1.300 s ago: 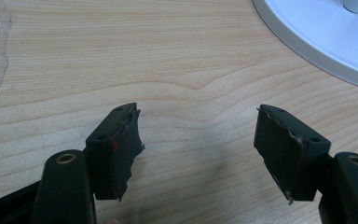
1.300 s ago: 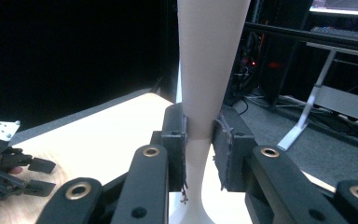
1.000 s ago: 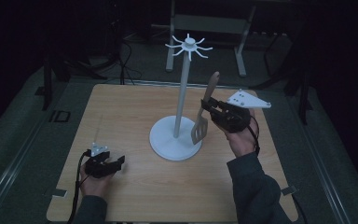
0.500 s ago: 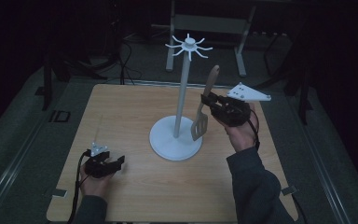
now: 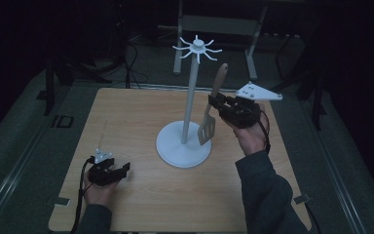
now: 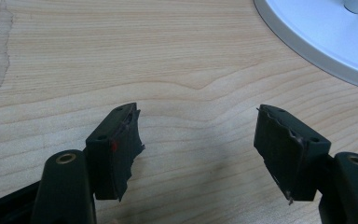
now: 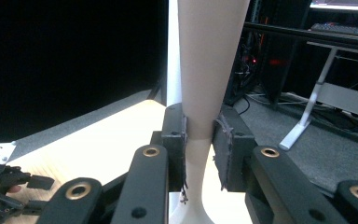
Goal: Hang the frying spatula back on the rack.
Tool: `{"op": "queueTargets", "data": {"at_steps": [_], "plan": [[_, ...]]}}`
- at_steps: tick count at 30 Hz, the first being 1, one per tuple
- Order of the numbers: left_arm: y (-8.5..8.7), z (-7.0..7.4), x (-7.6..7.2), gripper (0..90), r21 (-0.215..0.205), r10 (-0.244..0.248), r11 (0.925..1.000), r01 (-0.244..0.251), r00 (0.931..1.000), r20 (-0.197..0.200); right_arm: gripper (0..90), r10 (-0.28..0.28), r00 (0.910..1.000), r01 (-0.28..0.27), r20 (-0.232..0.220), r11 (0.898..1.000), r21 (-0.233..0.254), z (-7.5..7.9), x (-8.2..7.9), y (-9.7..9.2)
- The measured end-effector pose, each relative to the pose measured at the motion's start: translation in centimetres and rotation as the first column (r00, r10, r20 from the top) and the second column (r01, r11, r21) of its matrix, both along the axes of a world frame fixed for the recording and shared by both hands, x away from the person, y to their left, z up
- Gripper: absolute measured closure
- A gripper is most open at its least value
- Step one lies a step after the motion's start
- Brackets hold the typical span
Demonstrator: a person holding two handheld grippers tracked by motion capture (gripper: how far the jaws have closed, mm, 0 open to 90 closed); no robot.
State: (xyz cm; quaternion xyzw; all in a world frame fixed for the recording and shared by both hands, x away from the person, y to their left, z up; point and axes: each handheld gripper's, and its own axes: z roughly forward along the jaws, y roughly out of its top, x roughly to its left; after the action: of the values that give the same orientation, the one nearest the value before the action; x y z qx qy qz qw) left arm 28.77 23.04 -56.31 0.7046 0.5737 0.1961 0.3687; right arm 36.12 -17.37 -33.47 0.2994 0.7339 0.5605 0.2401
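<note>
Resting low at the near left of the light wooden tabletop (image 5: 141, 195), the left gripper (image 5: 108, 171) has its two black jaws spread wide with bare wood grain between them; in the left gripper view (image 6: 198, 144) the rim of the round white base (image 6: 326, 42) lies just beyond. Farther in, on the right side, the right gripper (image 5: 218, 105) is raised above the tabletop, its jaws pinching the handle of a beige wooden slotted spatula (image 5: 212, 107), and the grey three-cornered plate (image 5: 258, 91) sits on top of it. In the right gripper view (image 7: 199, 144) the handle (image 7: 205, 70) stands upright between the pads. The spatula's slotted blade hangs downward just beside the white pole of the tall white utensil stand (image 5: 190, 102), above its base, with the handle tip pointing up. Farthest off, the stand's top carries a ring of small white hooks (image 5: 197, 48).
</note>
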Motion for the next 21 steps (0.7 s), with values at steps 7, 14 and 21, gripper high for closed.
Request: {"op": "queueTargets", "data": {"at_steps": [7,14,21], "plan": [[0.0,0.0,0.0,31.4,0.0,0.0,1.0,0.0,1.0,-0.001,75.3,0.012,0.9999,-0.012,-0.006,1.0,0.01,0.3,0.3,0.5],[0.0,0.0,0.0,31.4,-0.002,0.0,1.0,0.0,1.0,0.001,75.3,0.02,0.9996,-0.02,-0.017,1.0,0.002,0.7,0.6,1.0],[0.1,0.0,0.0,31.4,-0.003,0.001,1.0,-0.001,1.0,0.003,75.3,0.026,0.9993,-0.026,-0.028,1.0,-0.005,1.0,1.0,1.3]]}}
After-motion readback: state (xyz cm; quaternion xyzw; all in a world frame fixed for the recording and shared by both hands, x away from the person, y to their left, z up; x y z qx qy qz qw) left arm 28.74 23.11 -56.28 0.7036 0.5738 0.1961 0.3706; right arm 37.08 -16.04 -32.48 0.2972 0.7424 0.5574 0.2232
